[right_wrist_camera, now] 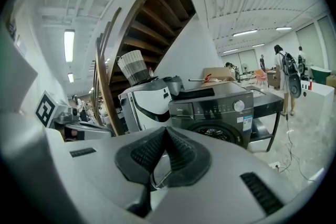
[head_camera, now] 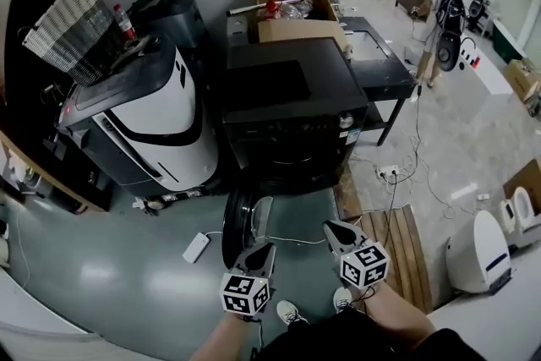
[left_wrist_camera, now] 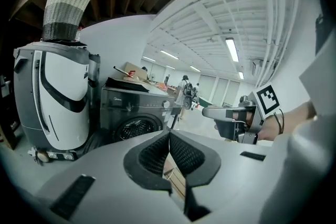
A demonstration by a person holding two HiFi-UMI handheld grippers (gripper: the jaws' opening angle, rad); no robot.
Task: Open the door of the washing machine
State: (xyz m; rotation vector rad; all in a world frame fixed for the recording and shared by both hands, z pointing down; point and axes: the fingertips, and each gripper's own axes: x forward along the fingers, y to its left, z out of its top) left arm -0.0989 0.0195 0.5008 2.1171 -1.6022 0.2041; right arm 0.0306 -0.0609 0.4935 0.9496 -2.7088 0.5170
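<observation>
The dark grey front-loading washing machine [head_camera: 292, 110] stands straight ahead of me on the green floor. Its round dark-rimmed door [head_camera: 241, 224] already hangs swung out toward me at the lower left of the front, seen nearly edge-on, and the drum mouth [left_wrist_camera: 134, 128] looks uncovered. I judge the opening done, with nothing left but to back away. My left gripper [head_camera: 263, 249] and right gripper [head_camera: 335, 230] hover side by side in front of the machine, apart from the door. Both have their ribbed black pads pressed together at the tips, with nothing between them and touching nothing. A white and black appliance [head_camera: 161, 123] with a woven basket [head_camera: 68, 25] on top stands just left of the machine.
</observation>
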